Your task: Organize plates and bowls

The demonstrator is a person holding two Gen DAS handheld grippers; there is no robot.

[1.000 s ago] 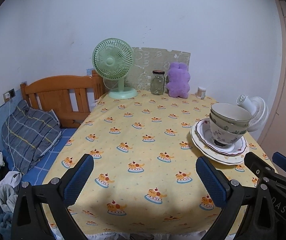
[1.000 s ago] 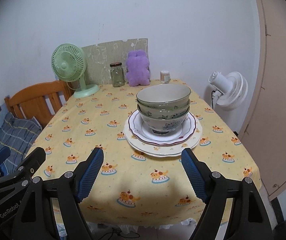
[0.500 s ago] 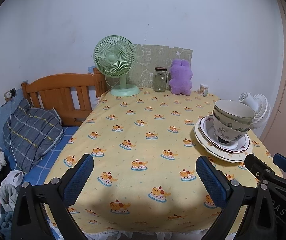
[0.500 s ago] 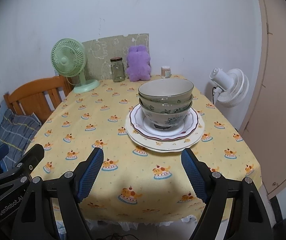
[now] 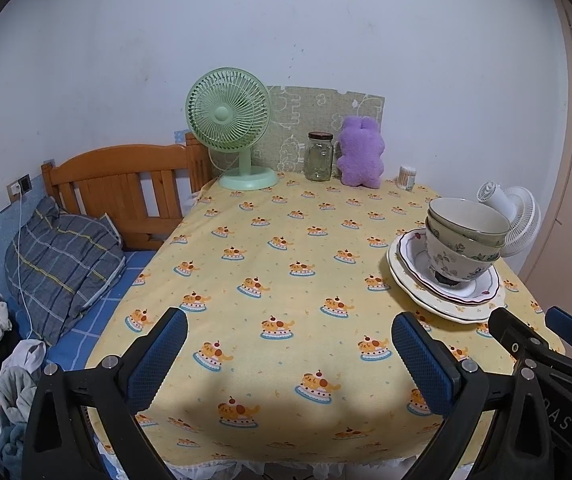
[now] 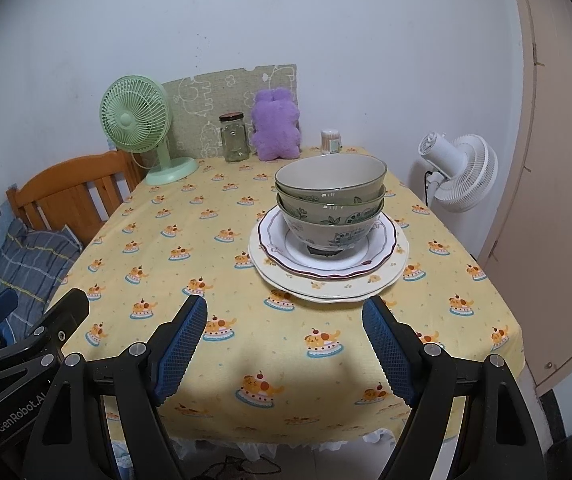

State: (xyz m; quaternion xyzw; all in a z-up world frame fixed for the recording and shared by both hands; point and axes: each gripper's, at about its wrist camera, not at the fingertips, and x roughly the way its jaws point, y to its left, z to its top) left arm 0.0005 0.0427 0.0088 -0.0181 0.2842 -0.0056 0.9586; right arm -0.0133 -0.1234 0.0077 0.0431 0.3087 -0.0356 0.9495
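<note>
Blue ribbed pads line both pairs of jaws, and both pairs stand spread wide with nothing between them. The left gripper (image 5: 289, 354) hangs over the near edge of the table (image 5: 270, 280), above bare yellow tablecloth (image 5: 286, 240) printed with small cake motifs. The right gripper (image 6: 284, 344) hangs just to its right, also over the near edge, and its spread jaws frame the near rim of the crockery stack without touching it.

That stack sits on the right half of the table, nearer the front than the back. At the bottom lies a cream plate (image 6: 325, 294); on it rests a white plate with a dark red scalloped rim (image 6: 286, 258). Three bowls (image 6: 329, 200) with green floral patterns are nested upright in the middle of the upper plate, the top one empty.

Along the far edge, from left to right, stand a green desk fan (image 5: 228, 120), a glass jar with a dark lid (image 5: 319, 157), a purple plush toy (image 5: 359, 152) and a small container (image 5: 406, 177); a patterned mat (image 5: 325, 108) leans on the wall behind them. Left of the table is a bed with a wooden headboard (image 5: 126, 184) and a grey checked pillow (image 5: 58, 260). To the right, beyond the table, stands a white fan (image 6: 459, 172).
</note>
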